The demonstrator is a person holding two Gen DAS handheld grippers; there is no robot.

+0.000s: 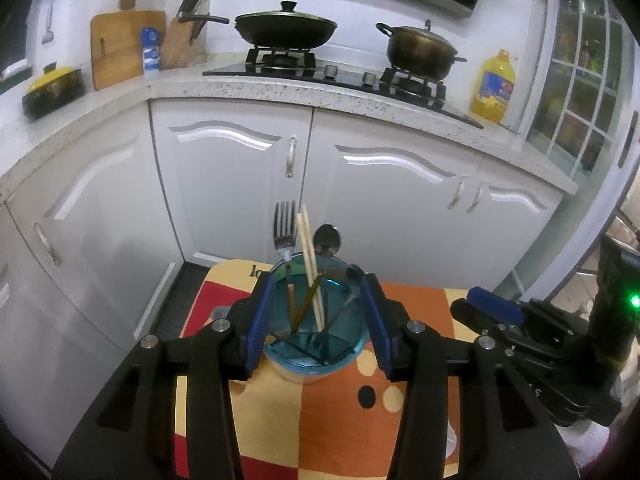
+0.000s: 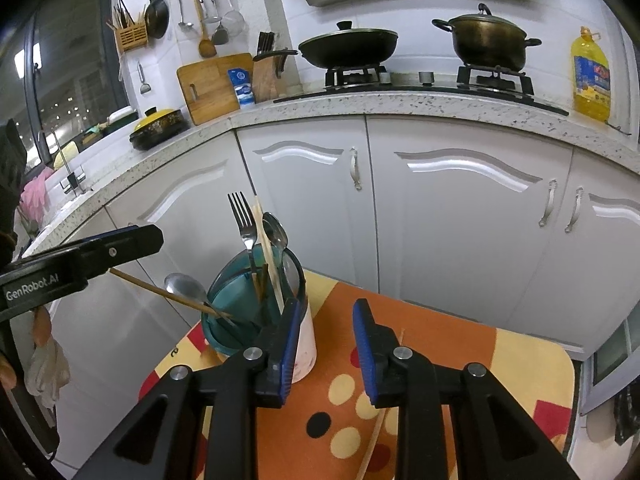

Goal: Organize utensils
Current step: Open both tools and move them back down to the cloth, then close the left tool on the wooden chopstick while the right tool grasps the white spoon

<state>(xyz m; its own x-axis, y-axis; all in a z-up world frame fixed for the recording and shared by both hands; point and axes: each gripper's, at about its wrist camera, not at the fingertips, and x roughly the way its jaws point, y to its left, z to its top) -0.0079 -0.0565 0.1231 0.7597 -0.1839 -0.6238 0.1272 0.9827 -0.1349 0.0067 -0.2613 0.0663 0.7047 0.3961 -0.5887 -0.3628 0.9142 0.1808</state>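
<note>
A teal-topped utensil cup stands on the patterned table. It holds a fork, pale chopsticks, a spoon and brown chopsticks. My left gripper is open, its blue pads on either side of the cup. In the right wrist view the cup is left of my right gripper, which is open and empty. A brown chopstick and a spoon lean out to the left. A pale chopstick lies on the table under the right gripper.
White cabinets stand behind the table under a speckled counter. On the counter are a wok, a pot, an oil bottle and a knife block. The left gripper's arm shows at left.
</note>
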